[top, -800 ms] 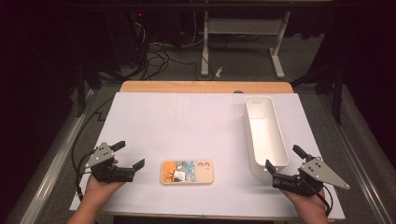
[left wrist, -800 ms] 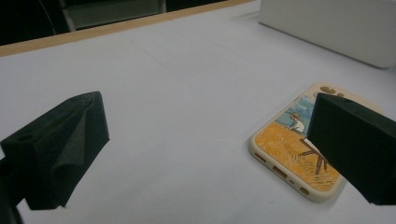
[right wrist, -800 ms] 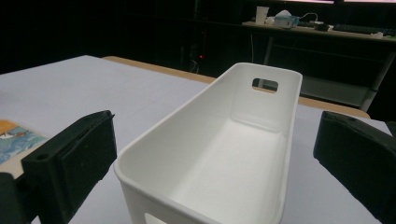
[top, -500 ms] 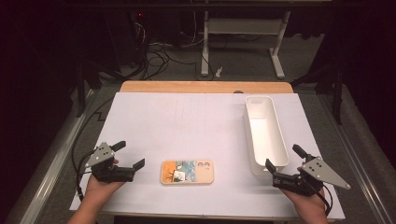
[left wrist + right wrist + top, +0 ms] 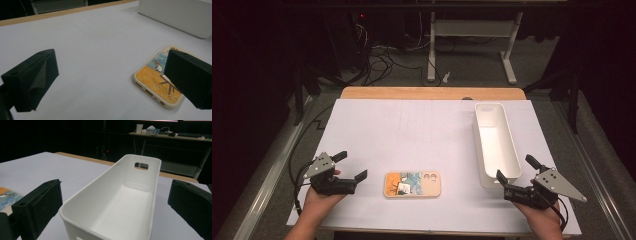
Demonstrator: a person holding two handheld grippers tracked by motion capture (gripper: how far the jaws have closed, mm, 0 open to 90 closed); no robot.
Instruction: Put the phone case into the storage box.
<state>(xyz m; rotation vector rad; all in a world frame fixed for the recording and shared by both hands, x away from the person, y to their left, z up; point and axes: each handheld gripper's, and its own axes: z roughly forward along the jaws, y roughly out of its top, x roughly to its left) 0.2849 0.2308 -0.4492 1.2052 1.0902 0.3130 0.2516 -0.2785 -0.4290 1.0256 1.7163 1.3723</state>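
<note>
While phone case (image 5: 412,184) lies flat, left gripper (image 5: 351,165) jaws open beside it; right gripper (image 5: 515,174) jaws open near bin (image 5: 496,145).

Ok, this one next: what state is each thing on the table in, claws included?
Phone case: lying flat on the white sheet, picture side up, untouched.
White bin: upright, empty, beside the right claw.
Left claw: open, holding nothing, just left of the phone case.
Right claw: open, holding nothing, at the near end of the bin.
</note>
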